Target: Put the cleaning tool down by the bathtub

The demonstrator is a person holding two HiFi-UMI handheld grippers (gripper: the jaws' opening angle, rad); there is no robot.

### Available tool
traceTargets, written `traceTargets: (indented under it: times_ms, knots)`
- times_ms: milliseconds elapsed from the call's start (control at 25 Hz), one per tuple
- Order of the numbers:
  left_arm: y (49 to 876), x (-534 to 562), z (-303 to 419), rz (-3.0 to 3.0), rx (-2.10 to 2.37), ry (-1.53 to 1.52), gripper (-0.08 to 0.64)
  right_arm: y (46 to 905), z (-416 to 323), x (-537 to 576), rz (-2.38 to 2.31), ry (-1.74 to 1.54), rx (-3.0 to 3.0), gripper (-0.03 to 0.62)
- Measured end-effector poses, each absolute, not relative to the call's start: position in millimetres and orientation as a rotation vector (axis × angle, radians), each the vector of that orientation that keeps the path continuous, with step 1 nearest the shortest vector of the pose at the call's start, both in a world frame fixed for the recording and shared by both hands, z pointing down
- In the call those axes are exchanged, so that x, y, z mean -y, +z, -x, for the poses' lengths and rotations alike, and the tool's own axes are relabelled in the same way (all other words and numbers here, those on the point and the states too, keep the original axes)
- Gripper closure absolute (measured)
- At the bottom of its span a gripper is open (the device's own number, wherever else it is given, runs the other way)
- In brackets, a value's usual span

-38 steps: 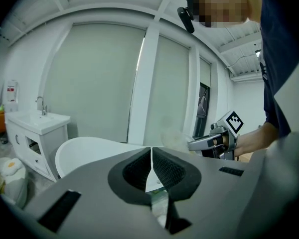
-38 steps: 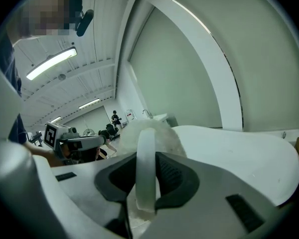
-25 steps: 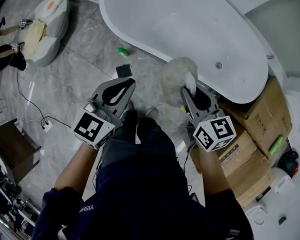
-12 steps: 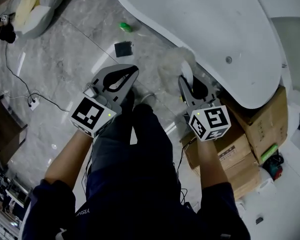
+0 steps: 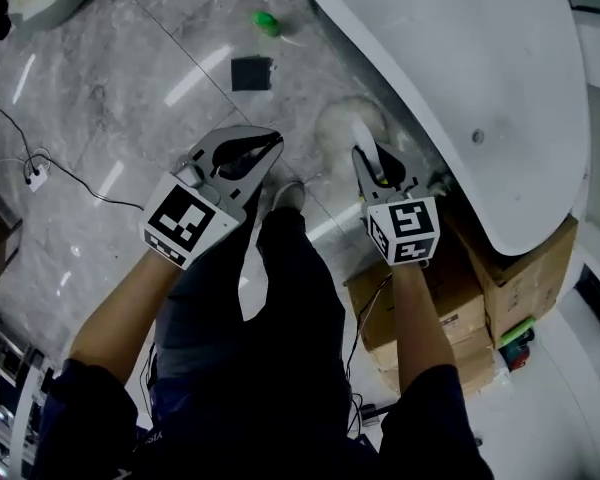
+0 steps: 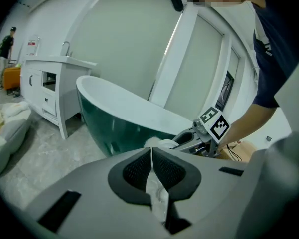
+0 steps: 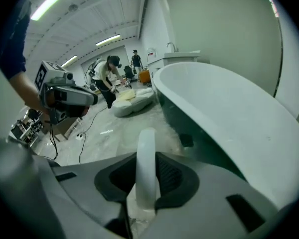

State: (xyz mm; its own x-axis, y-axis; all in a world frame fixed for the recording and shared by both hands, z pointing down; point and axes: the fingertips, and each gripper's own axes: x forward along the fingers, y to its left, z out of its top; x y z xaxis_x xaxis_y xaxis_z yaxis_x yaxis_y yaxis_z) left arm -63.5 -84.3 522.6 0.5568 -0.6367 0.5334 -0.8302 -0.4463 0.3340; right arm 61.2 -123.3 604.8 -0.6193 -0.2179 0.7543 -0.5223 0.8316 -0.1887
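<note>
Jaws of the right gripper (image 7: 145, 171) pinch the white handle of the cleaning tool (image 5: 352, 120). Its fluffy head hangs low against the outer wall of the bathtub (image 5: 460, 58), perhaps touching the marble floor (image 5: 110, 98); the head view leaves that unclear. The left gripper (image 6: 150, 159) hovers nearby, jaws pressed together on nothing. Cardboard boxes (image 5: 505, 268) stand beside the tub's end.

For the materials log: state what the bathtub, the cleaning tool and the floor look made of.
Bathtub: glossy white, probably acrylic or enamel; smooth sheen. Cleaning tool: smooth white plastic-looking handle, fluffy fibre head. Floor: polished grey veined stone or tile; light streaks.
</note>
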Motion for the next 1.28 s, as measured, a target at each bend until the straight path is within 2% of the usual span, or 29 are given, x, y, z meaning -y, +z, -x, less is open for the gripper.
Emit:
traceTargets:
  times_ms: [320,680,1280]
  knots:
    - [657,74,80,-2.208,1.149,0.511,0.523,757,-45,113,-0.402,0.451,2.151,0.499]
    - [785,59,92,-2.202,1.079,0.581,0.523,881,-35,103,-0.294,0.364,2.103,0.499]
    - [916,64,107,-2.24,1.024,0.617,0.523,1049,-57,83,0.018,0.155,1.956,0.499]
